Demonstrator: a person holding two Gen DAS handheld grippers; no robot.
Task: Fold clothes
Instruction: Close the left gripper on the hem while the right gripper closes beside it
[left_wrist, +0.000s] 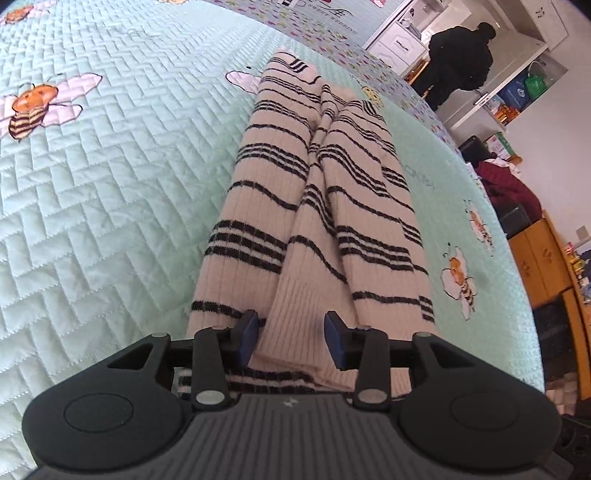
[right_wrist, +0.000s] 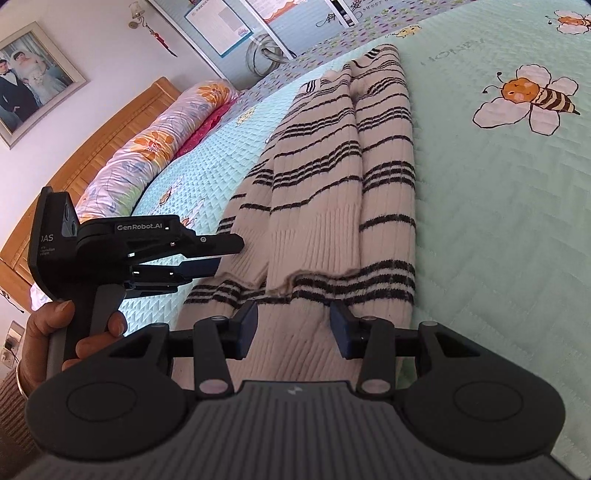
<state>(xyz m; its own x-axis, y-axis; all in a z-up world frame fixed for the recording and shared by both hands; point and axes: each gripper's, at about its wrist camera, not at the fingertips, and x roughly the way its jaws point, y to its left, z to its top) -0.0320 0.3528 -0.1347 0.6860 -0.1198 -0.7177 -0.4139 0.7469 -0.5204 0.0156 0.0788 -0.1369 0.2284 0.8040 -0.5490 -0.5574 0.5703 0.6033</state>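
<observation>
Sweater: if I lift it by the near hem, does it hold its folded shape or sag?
The sweater is soft ribbed knit, so it will probably sag. The sleeves folded along its top look loose, so they will likely slide off. It seems thick, so probably heavy enough to stretch under its own weight.

Sweater (left_wrist: 310, 192) lies lengthwise on the bed (left_wrist: 110, 184), sleeves folded in over the body. Left gripper (left_wrist: 291, 339) at its near hem, right gripper (right_wrist: 293, 328) beside it. Pillows (right_wrist: 147, 147) against headboard (right_wrist: 103, 147) far left.
</observation>
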